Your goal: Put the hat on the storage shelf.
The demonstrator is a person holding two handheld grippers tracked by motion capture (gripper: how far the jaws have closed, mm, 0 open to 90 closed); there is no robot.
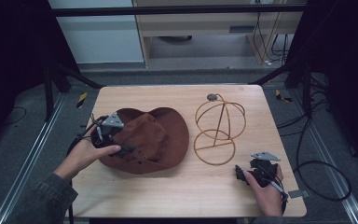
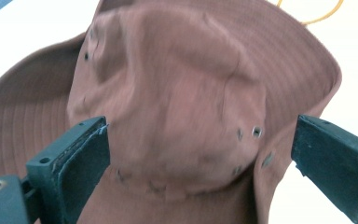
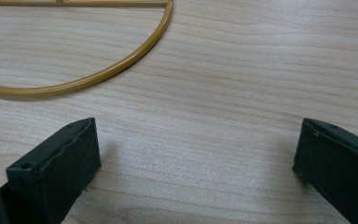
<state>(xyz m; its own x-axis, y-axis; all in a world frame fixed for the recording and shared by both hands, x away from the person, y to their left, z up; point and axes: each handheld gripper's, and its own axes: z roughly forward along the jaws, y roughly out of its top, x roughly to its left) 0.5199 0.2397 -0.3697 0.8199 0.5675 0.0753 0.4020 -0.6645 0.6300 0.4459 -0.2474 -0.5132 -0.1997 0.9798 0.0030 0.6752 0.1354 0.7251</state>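
The brown, soft fabric wide-brimmed hat (image 2: pixel 177 107) lies on the pale wooden table (image 1: pixel 177 196) right ahead of the left gripper (image 1: pixel 113 140), its crown bulging up between that gripper's two black jaws. Those jaws stand wide apart, released, one on each side of the crown, and in the left gripper view neither pad clearly presses the cloth. Small metal eyelets (image 2: pixel 257 131) dot the crown close to the jaw at that view's right, and the brim spreads out beyond and below the jaws on both sides. Past the far edge of the hat, a thin golden wire hat stand (image 1: pixel 218 127) with a round base ring and a domed cage stands on the table, just beside the brim. The right gripper (image 1: pixel 254 170) rests low over bare wood well apart from the hat, its jaws likewise spread wide with nothing between them; the curved base ring of the stand lies just ahead of it.
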